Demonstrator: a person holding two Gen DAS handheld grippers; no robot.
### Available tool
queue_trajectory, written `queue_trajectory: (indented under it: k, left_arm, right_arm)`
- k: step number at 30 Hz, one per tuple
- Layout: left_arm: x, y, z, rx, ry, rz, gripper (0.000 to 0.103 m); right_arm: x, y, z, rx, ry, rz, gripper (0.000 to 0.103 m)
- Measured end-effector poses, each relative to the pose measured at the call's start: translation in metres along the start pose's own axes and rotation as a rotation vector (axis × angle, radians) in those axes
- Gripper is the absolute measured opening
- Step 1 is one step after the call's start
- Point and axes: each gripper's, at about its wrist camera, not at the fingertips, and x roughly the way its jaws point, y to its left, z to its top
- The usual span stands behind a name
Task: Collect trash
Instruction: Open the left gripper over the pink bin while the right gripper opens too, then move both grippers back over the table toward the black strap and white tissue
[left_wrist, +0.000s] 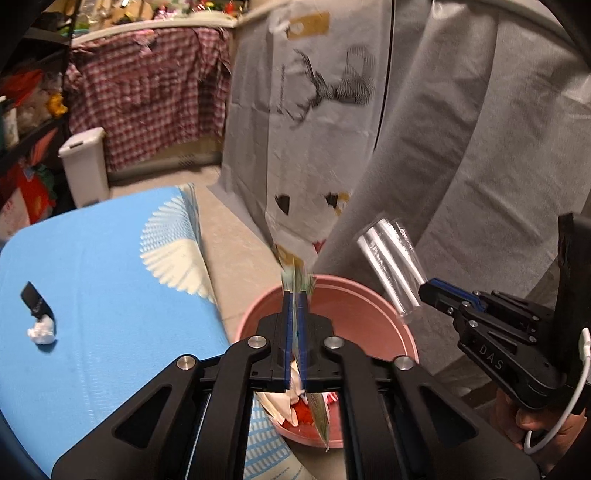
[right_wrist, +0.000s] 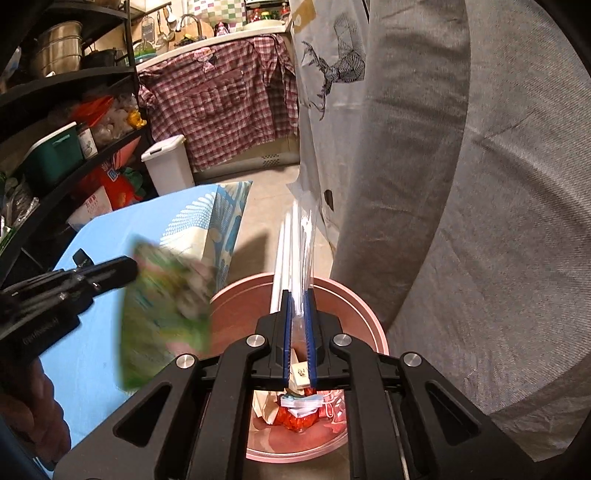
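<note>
The left gripper (left_wrist: 295, 314) is pinched on a green wrapper (right_wrist: 166, 314); the right gripper (right_wrist: 299, 317) is pinched on a clear sleeve of white sticks (left_wrist: 388, 273). Both pieces are held above the pink bin (left_wrist: 369, 295), which stands beside the blue table (left_wrist: 92, 295). Each piece should be centred over the bin opening before release. A white wad (left_wrist: 42, 330) remains to be collected from the table.

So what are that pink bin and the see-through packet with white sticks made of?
The pink bin looks like moulded plastic: smooth, matte, evenly coloured, with a thin rolled rim. The see-through packet seems thin clear film, glossy and creased, catching light. The white sticks inside could be paper or plastic straws; that stays unclear.
</note>
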Motion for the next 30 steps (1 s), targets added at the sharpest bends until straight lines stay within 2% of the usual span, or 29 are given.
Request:
queue_trajectory:
  k: [1, 2, 3, 4, 12, 21, 26, 30]
  left_arm:
    - [0.001, 0.000, -0.001, 0.000, 0.003, 0.001, 0.022]
    - [0.001, 0.001, -0.002, -0.002, 0.001, 0.004, 0.027]
    - [0.001, 0.003, -0.002, -0.007, -0.002, 0.007, 0.029]
    - [0.001, 0.006, -0.003, -0.015, 0.001, 0.007, 0.029]
    - [-0.013, 0.028, -0.004, -0.066, -0.014, 0.049, 0.029]
    - [-0.062, 0.061, -0.007, -0.048, -0.113, 0.192, 0.029]
    - [-0.093, 0.095, -0.005, -0.085, -0.148, 0.278, 0.029]
    - [-0.116, 0.119, -0.002, -0.072, -0.154, 0.335, 0.029]
  right_arm:
    - [0.001, -0.001, 0.001, 0.003, 0.003, -0.002, 0.018]
    - [0.002, -0.001, 0.000, 0.010, 0.005, -0.009, 0.025]
    - [0.002, -0.002, 0.000, 0.017, 0.003, -0.016, 0.042]
    - [0.002, -0.004, 0.001, 0.026, -0.003, -0.023, 0.048]
    - [-0.001, 0.000, 0.000, 0.018, -0.037, -0.025, 0.048]
    - [-0.022, 0.012, 0.002, 0.026, -0.154, -0.002, 0.048]
    - [-0.032, 0.032, 0.006, -0.007, -0.165, 0.051, 0.047]
    - [-0.044, 0.053, 0.012, -0.036, -0.191, 0.100, 0.047]
